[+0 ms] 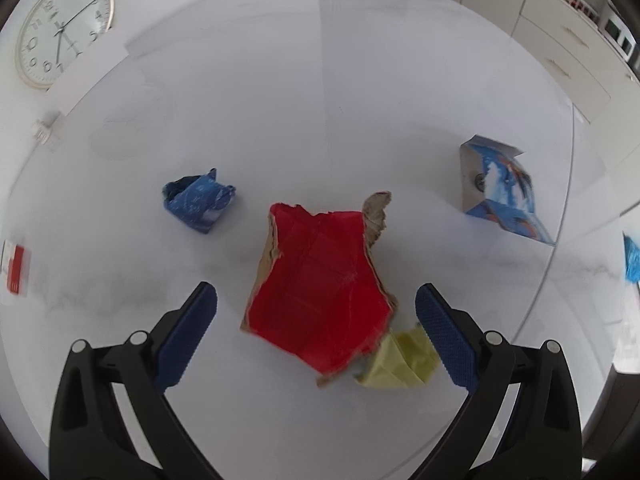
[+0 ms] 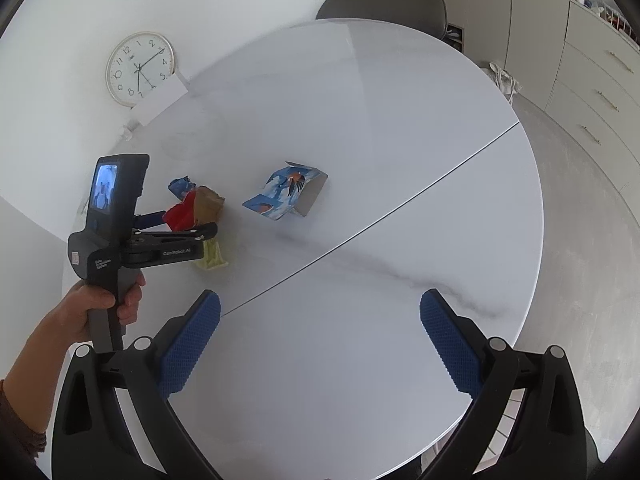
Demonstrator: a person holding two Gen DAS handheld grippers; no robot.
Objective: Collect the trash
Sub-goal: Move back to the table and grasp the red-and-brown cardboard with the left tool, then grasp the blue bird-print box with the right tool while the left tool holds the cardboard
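A torn red cardboard piece (image 1: 320, 288) lies on the round white table (image 1: 320, 100), between the fingers of my open left gripper (image 1: 316, 300), which do not touch it. A crumpled yellow paper (image 1: 400, 360) lies just inside the right finger. To the left sits a crumpled blue wrapper (image 1: 198, 202), and a blue printed carton (image 1: 500, 192) lies far right. In the right wrist view, a hand holds the left gripper (image 2: 190, 221) around the red cardboard (image 2: 180, 212). The carton (image 2: 288, 194) lies beyond. My right gripper (image 2: 320, 304) hangs open over bare table, holding nothing.
A wall clock (image 2: 140, 68) leans at the table's far left edge, with a chair (image 2: 384, 4) behind the table. Drawers (image 2: 600, 92) line the right wall. A seam (image 2: 400, 208) crosses the tabletop. A red-and-white item (image 1: 14, 268) lies at the left edge.
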